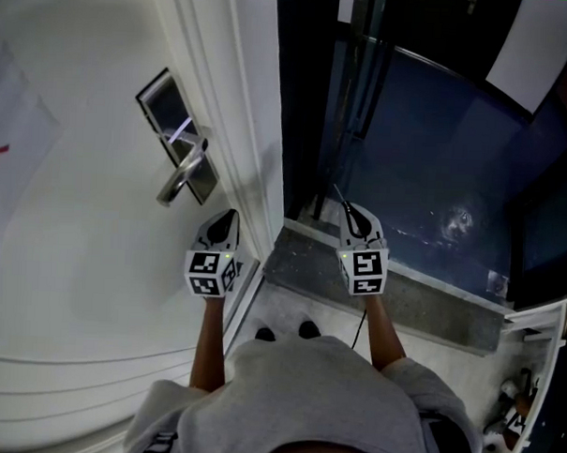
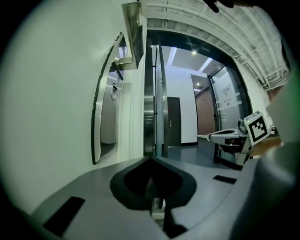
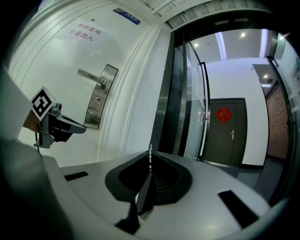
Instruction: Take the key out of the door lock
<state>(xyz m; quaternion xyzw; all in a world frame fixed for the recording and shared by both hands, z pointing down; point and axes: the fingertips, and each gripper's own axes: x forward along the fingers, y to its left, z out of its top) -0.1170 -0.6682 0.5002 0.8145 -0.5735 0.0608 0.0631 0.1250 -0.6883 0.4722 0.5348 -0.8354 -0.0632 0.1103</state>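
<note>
Right tongs clench what looks like the key, left tongs clenched empty; that thin pinch may slip.

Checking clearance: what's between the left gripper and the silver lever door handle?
Head view: only bare white door panel between left gripper and silver lever handle.
</note>
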